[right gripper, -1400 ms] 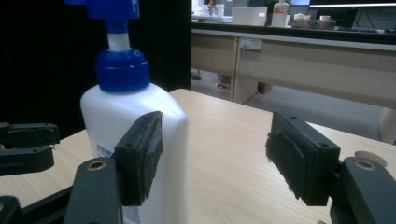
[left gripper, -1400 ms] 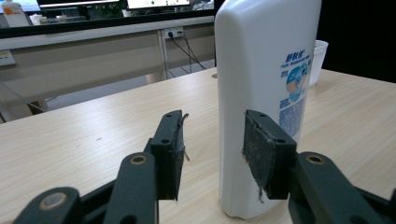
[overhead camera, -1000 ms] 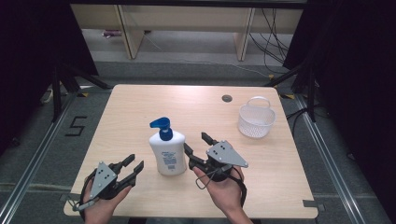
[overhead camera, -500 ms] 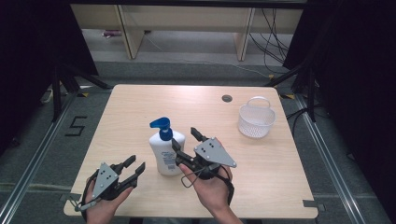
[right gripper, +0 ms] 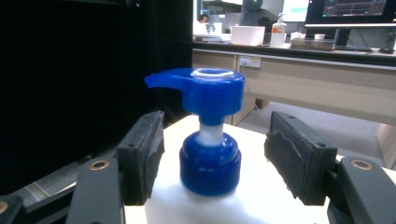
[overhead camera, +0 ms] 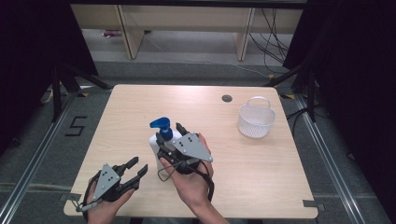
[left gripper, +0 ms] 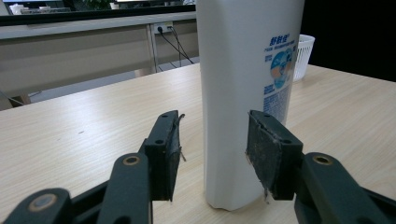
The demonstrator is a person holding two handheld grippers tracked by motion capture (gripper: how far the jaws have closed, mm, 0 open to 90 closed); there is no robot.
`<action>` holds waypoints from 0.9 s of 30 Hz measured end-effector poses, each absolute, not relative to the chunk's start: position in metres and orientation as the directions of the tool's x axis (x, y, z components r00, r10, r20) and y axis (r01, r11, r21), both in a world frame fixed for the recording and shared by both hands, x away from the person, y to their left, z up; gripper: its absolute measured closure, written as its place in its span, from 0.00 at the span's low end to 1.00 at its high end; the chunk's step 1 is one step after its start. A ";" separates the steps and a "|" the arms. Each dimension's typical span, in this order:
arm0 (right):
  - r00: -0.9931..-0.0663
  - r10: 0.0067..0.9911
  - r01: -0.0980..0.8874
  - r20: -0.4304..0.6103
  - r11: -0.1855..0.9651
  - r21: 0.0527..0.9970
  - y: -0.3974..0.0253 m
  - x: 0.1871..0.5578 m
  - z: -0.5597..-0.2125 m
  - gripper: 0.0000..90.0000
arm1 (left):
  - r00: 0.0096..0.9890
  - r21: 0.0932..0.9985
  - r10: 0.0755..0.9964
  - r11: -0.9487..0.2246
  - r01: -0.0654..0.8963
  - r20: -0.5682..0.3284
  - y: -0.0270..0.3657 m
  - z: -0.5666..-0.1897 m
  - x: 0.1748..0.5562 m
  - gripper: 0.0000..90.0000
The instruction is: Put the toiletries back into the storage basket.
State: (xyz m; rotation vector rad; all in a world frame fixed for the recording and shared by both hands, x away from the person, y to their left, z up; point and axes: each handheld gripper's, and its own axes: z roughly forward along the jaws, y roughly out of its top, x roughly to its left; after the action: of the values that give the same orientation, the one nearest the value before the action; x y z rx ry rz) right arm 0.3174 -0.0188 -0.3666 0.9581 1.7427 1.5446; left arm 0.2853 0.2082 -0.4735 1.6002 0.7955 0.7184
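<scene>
A white lotion bottle [overhead camera: 154,142] with a blue pump head [overhead camera: 160,124] stands upright near the middle of the wooden table [overhead camera: 280,177]. My right gripper [overhead camera: 170,133] is raised to the bottle's top. In the right gripper view it [right gripper: 212,158] is open, one jaw on each side of the blue collar [right gripper: 210,165] with a gap to each. My left gripper [overhead camera: 138,165] lies low at the front left, open. In the left gripper view the bottle's body [left gripper: 243,70] stands just beyond the tips of that gripper [left gripper: 212,149], untouched.
A white mesh basket [overhead camera: 256,120] stands at the right rear of the table, also seen behind the bottle [left gripper: 304,53]. A small round hole [overhead camera: 227,98] sits in the tabletop near the far edge. Bare wood surrounds the bottle.
My right gripper has moved left and up from beside the bottle to its pump, jaws now astride the collar. My left gripper has edged right toward the bottle's base.
</scene>
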 end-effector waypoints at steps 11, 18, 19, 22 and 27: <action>-0.525 0.851 0.147 0.026 0.060 0.987 -0.011 0.330 -0.366 0.48 | 0.583 0.986 0.812 -0.117 0.118 0.027 0.209 -0.475 0.286 0.60; -0.508 0.861 0.154 0.026 0.061 0.986 -0.007 0.334 -0.361 0.53 | 0.583 0.985 0.812 -0.117 0.125 0.023 0.209 -0.475 0.286 0.60; -0.513 0.858 0.143 0.015 0.068 0.987 -0.007 0.334 -0.361 0.54 | 0.583 0.985 0.812 -0.115 0.127 0.019 0.208 -0.476 0.286 0.60; -0.515 0.857 0.145 0.017 0.068 0.987 -0.004 0.335 -0.360 0.57 | 0.585 0.984 0.811 -0.117 0.131 0.019 0.208 -0.476 0.286 0.60; -0.519 0.854 0.105 -0.024 0.092 0.990 -0.003 0.337 -0.358 0.63 | 0.594 0.987 0.805 -0.107 0.118 0.016 0.208 -0.477 0.288 0.60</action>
State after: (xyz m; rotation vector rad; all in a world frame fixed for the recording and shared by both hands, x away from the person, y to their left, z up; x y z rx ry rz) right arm 0.3374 -0.0029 -0.3582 0.9485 1.7292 1.4856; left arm 0.2881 0.2077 -0.4775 1.5964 0.7923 0.6973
